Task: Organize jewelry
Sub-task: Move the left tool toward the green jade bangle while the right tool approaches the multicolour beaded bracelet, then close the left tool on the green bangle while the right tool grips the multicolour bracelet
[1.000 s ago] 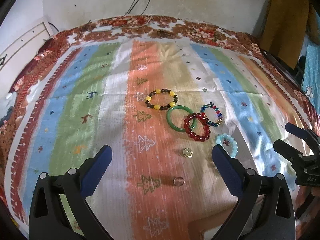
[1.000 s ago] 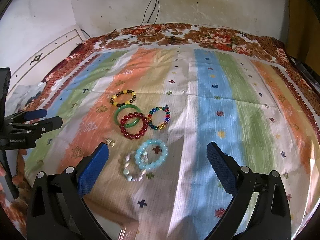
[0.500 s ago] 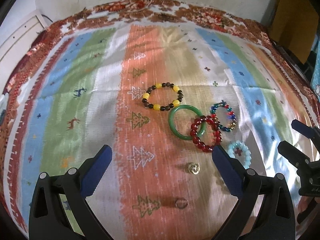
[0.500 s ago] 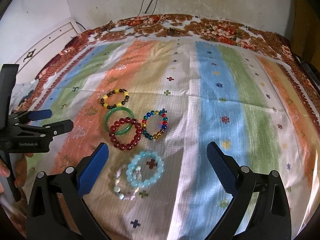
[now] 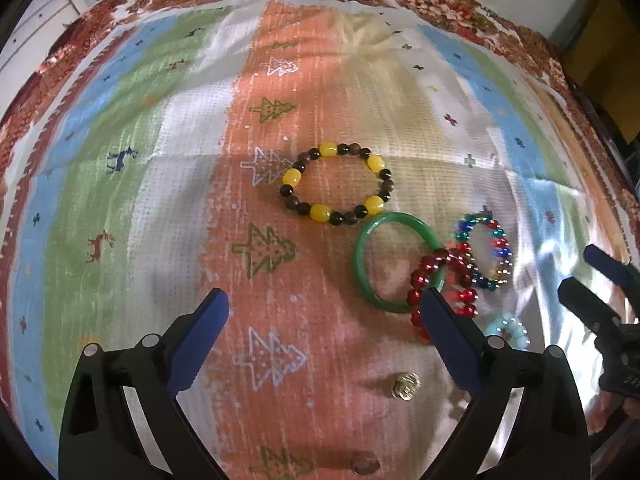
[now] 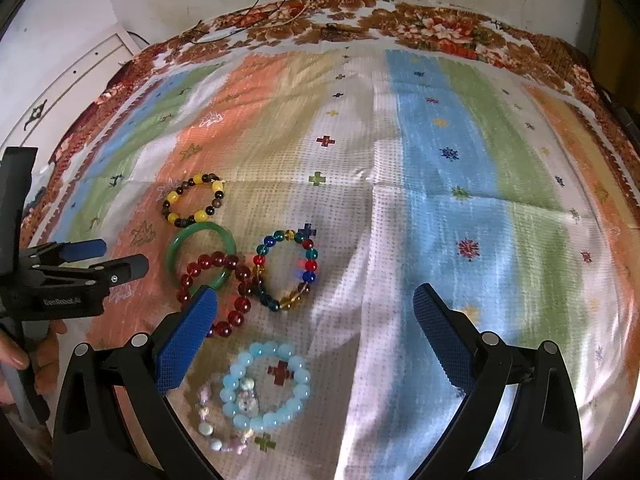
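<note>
Left wrist view: the left gripper [image 5: 324,312] is hanging over the striped cloth [image 5: 120,208] with fingers spread wide and nothing between them. Landmark: the green bangle [image 5: 362,276]. The yellow-and-dark bead bracelet [image 5: 338,184] is lying just beyond the bangle, touching its far rim. The red bead bracelet [image 5: 444,284] is overlapping the bangle's near-right edge. The multicolour bead bracelet [image 5: 486,254] is sitting right of the bangle, touching the red one. The pale blue bracelet [image 5: 510,328] is showing partly behind the right finger, nearer than the bangle. A small gold ornament [image 5: 406,386] is lying nearer than the bangle, apart from it; a small ring [image 5: 365,467] is lying nearer again. Compared with a second ago, the whole cluster is sitting larger and lower in frame: the gripper has been closing in.

Right wrist view: the right gripper [image 6: 316,320] is likewise spread and empty, its left finger covering part of the red bracelet. The pale blue bracelet is lying nearest, well this side of the bangle, overlapping a pearly bracelet [image 6: 218,428]. The left gripper is showing left of the bangle, held by a hand [image 6: 28,356].

Assessment: nothing is yet picked; both tools are approaching, so sorting is only starting, probably with separating the overlapped pieces.
</note>
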{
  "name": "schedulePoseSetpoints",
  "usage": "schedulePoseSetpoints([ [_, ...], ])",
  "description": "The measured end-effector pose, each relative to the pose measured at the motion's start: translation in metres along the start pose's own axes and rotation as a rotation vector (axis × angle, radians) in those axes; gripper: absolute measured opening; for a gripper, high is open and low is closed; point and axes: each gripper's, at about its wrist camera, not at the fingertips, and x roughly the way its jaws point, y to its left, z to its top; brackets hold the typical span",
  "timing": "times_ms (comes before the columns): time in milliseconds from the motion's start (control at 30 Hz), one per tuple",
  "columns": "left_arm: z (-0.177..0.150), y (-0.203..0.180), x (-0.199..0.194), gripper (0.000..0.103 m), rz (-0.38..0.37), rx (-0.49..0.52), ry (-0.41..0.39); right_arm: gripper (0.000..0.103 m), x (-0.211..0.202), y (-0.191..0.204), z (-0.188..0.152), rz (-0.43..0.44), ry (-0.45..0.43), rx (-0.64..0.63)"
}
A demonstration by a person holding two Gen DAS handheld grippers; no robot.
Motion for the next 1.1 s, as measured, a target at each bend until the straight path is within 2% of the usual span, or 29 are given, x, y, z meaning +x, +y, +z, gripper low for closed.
schedulePoseSetpoints([
  [500, 0.012, -0.007, 0.027, 0.088, 0.001, 0.013, 0.036, 0.099, 0.036, -0.005, 0.009, -0.023, 0.09, 0.024],
  [633, 0.015, 0.0, 0.032, 0.082, -0.004, -0.038, 0.045, 0.099, 0.042, -0.005, 0.011, -0.009, 0.107, 0.04],
  [800, 0.016, -0.004, 0.037, 0.081, 0.026, -0.001, 0.044, 0.099, 0.051, -0.008, 0.015, -0.022, 0.109, 0.056],
  [867, 0.015, -0.007, 0.039, 0.079, 0.046, 0.016, 0.042, 0.092, 0.058, -0.008, 0.016, -0.028, 0.124, 0.052],
  [933, 0.015, -0.008, 0.039, 0.076, 0.061, 0.027, 0.041, 0.079, 0.065, -0.008, 0.015, -0.034, 0.145, 0.052],
  [1100, 0.014, -0.007, 0.04, 0.07, 0.087, 0.04, 0.035, 0.074, 0.074, -0.005, 0.013, -0.064, 0.163, 0.028],
])
